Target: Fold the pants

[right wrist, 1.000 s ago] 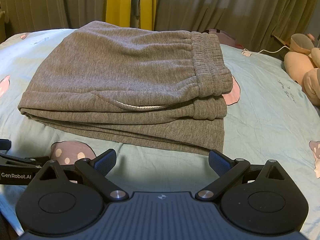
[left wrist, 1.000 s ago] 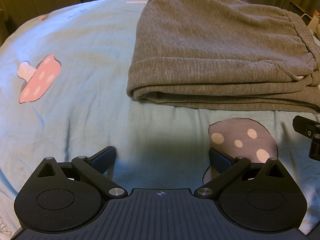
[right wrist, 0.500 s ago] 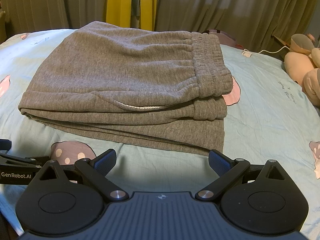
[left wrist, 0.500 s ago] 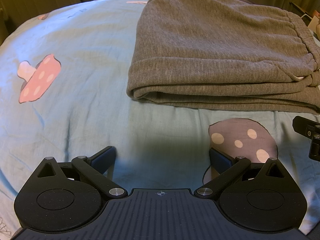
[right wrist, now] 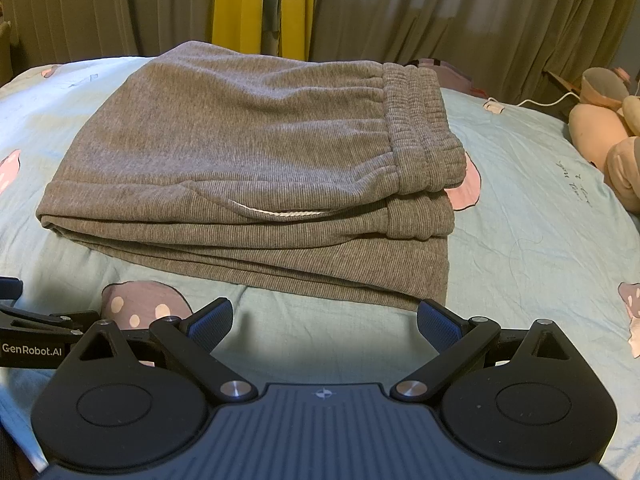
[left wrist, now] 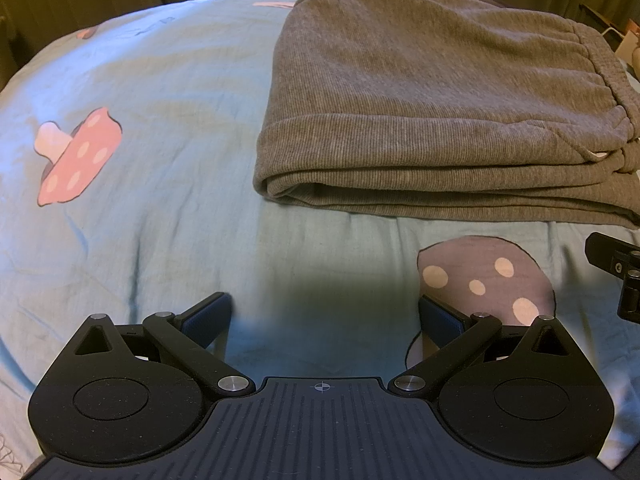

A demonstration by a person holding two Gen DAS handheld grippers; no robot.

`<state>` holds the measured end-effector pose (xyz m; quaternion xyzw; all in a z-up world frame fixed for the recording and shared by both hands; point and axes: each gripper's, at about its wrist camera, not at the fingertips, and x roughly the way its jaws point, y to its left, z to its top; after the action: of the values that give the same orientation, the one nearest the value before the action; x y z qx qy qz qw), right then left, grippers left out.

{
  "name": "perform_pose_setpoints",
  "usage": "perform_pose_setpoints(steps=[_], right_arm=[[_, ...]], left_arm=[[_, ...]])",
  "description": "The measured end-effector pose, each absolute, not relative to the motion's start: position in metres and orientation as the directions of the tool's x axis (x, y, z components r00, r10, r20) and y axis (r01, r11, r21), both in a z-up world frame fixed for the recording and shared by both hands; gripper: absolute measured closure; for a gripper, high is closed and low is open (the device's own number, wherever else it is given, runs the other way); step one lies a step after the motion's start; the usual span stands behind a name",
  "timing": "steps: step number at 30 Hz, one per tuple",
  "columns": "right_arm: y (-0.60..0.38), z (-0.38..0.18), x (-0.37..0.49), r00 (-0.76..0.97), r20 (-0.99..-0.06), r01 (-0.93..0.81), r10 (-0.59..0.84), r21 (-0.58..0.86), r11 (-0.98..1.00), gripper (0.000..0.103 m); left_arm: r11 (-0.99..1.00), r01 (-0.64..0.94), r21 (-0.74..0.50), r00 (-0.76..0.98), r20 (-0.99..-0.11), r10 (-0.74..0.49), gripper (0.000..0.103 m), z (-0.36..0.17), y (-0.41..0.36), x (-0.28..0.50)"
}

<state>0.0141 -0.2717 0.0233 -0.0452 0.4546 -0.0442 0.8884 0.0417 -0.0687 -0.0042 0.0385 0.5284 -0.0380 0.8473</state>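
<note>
Grey ribbed pants (left wrist: 420, 112) lie folded in a flat stack on the light blue bedsheet (left wrist: 152, 208), elastic waistband at the right (right wrist: 424, 128). My left gripper (left wrist: 326, 316) is open and empty, hovering over the sheet a short way in front of the stack's left corner. My right gripper (right wrist: 325, 318) is open and empty, just in front of the stack's near right edge; its right fingertip (right wrist: 438, 320) sits close to the bottom layer's corner. Each gripper shows at the edge of the other's view.
The sheet has pink and mauve mushroom prints (left wrist: 78, 160). Plush toys (right wrist: 600, 136) lie at the bed's right side, with a white cable (right wrist: 532, 102) beside them. Grey and yellow curtains (right wrist: 240, 4) hang behind the bed.
</note>
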Motion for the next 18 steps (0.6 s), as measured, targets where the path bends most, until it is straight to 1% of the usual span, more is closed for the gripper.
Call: perform_pose_setpoints(steps=[18], right_arm=[[-0.2705,0.0231,0.0140,0.589,-0.799,0.031,-0.117,-0.123,0.992,0.004]], left_arm=[[0.995,0.096,0.005,0.435,-0.900,-0.038,0.000,-0.0039,-0.0668,0.0431]])
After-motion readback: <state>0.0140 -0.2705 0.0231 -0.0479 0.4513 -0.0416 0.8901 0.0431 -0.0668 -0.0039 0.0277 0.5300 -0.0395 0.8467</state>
